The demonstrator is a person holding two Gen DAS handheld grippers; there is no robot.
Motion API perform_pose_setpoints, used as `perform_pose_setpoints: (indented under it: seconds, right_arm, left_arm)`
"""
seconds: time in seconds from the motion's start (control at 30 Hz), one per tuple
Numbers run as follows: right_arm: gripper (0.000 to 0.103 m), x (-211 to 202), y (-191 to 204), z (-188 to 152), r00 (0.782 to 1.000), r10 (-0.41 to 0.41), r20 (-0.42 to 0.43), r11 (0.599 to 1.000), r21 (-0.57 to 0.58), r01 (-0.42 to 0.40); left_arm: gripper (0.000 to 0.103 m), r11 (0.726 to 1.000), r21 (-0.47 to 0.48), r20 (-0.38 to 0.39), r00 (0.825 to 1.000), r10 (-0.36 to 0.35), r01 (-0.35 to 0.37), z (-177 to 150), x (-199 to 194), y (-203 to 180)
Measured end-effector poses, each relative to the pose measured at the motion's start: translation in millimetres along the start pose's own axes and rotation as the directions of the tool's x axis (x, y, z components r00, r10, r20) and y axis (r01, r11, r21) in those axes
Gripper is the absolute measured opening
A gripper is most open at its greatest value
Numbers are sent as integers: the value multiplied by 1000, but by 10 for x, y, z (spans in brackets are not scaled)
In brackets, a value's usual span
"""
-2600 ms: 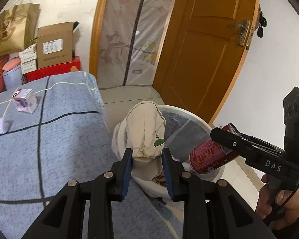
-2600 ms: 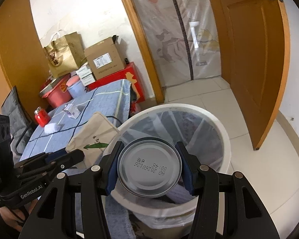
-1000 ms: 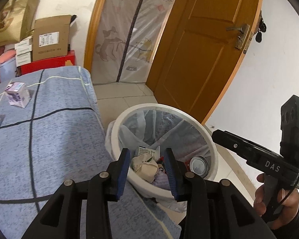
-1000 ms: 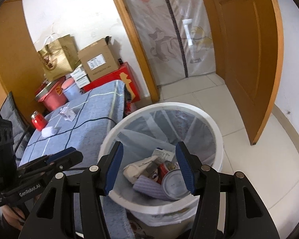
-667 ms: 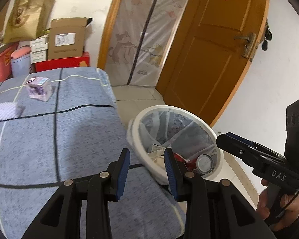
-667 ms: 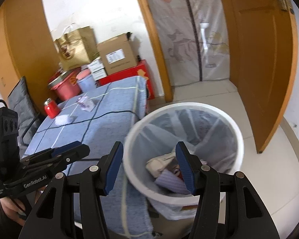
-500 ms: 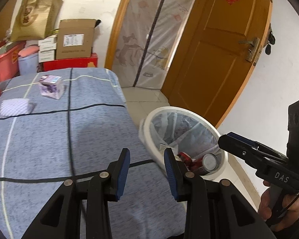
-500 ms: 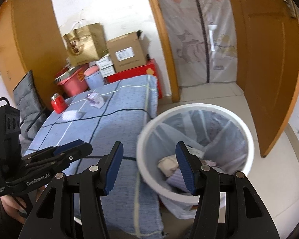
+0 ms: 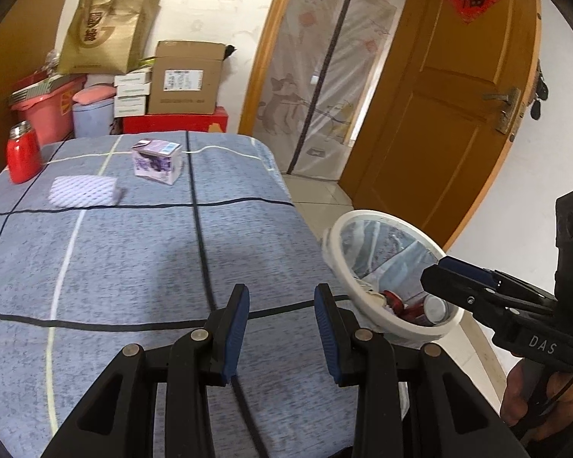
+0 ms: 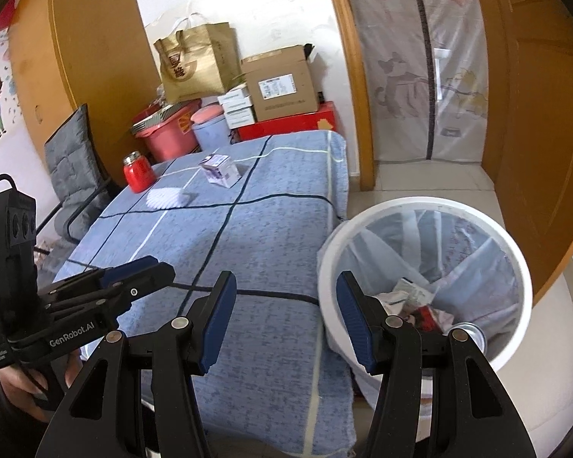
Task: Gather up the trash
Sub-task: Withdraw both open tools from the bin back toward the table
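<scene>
A white trash bin [image 9: 391, 324] [image 10: 515, 267] with a clear liner stands beside the table's right edge; it holds a red can [image 9: 423, 307] [image 10: 469, 334] and crumpled paper [image 10: 404, 292]. On the blue checked tablecloth [image 9: 133, 259] [image 10: 263, 252] lie a purple carton [image 9: 156, 160] [image 10: 219, 171] and a white sponge-like pad [image 9: 84, 191] [image 10: 166, 196] at the far side. My left gripper [image 9: 280, 320] is open and empty over the near table edge. My right gripper [image 10: 286, 316] is open and empty between table and bin.
A red jar [image 9: 23, 152] [image 10: 136, 171] stands at the table's far left. Cardboard boxes [image 9: 185, 78], a gold paper bag [image 9: 108, 32] and red tubs [image 10: 168, 133] are stacked behind. A grey chair [image 10: 74, 160] is left; a wooden door [image 9: 458, 107] is right.
Both grippers let go of their trash into the bin, the left a beige bag and the right a can, then swung left away from the bin towards the table. Both are now empty.
</scene>
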State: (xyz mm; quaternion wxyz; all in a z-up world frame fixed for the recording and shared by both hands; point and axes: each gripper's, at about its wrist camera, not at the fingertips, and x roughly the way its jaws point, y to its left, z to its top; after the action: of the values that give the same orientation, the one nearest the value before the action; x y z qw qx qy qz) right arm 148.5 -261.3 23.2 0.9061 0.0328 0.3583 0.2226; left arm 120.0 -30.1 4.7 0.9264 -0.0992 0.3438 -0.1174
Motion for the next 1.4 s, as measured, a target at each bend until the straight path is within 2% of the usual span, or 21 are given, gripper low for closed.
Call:
perform_pose_setpoints:
  seconds: [0.83, 1.1, 1.4]
  right_arm:
    - [56, 418, 314, 125, 997, 60, -56, 996, -69, -64]
    - [56, 611, 436, 279, 994, 89, -64, 990, -108, -96]
    - [56, 840, 626, 562, 991, 122, -55, 974, -183, -130]
  left_arm:
    - [35, 991, -66, 2, 993, 119, -119, 13, -48, 519]
    - [35, 984, -72, -5, 986, 166, -165, 127, -19, 737]
    - [35, 974, -83, 5, 978, 211, -210, 399, -28, 1067]
